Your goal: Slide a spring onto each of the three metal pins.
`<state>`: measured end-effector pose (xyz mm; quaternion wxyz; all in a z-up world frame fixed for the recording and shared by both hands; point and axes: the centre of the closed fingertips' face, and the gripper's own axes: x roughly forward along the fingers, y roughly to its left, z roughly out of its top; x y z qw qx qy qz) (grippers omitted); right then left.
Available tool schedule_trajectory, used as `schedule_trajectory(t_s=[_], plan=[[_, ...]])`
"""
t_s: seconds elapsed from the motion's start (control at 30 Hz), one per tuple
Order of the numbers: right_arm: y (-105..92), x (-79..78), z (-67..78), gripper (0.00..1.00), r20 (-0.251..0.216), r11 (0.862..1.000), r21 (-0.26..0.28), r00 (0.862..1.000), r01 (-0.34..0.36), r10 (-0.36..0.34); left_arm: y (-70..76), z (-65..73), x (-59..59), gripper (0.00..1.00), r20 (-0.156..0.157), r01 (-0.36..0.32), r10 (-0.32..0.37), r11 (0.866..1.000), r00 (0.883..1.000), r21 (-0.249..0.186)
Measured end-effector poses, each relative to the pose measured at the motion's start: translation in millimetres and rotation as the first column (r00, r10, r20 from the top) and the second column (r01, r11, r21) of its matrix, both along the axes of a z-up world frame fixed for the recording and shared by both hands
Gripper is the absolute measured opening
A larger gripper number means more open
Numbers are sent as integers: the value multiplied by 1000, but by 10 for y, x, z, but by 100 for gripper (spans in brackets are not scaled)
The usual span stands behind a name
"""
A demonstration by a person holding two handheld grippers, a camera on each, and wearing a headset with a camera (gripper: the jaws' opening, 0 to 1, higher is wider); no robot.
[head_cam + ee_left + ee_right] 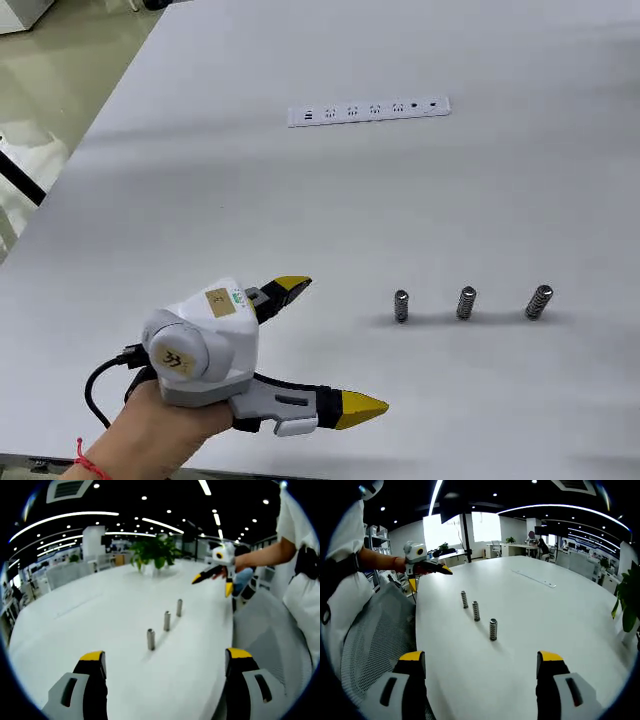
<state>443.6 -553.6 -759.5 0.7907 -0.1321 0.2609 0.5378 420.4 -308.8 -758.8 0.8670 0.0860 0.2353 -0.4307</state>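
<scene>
Three short metal pins stand in a row on the white table [300, 200], each with a coiled spring round it: left [401, 305], middle [466, 302] and right [539, 301]. My left gripper [340, 344] is held in a hand at the table's near left edge. It points toward the row and is open with nothing between its jaws [165, 655]. The left gripper view has the pins [166, 620] ahead and the right gripper [212, 586] beyond them, held in a hand. My right gripper [480, 656] is open and empty, facing the sprung pins [476, 611] from the other end.
A white power strip [368, 110] lies flat at the far side of the table. A grey mesh chair [375, 625] stands by the table edge next to a person in white. A potted plant [155, 552] sits at the far end.
</scene>
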Motion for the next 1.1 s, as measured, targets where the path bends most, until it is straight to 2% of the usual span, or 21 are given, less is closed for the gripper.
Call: schedule_trajectory(t_s=[0.37,1.1], plan=[[-23,-16,21,93,11,1000,3,1000,2,-2,16,22,-27,100,8,-1,1,1000,1000,4],[-50,-23,-1,92,12,1000,-10,1000,-6,7,-54,26,-44,100,7,18,-18,1000,1000,-1]])
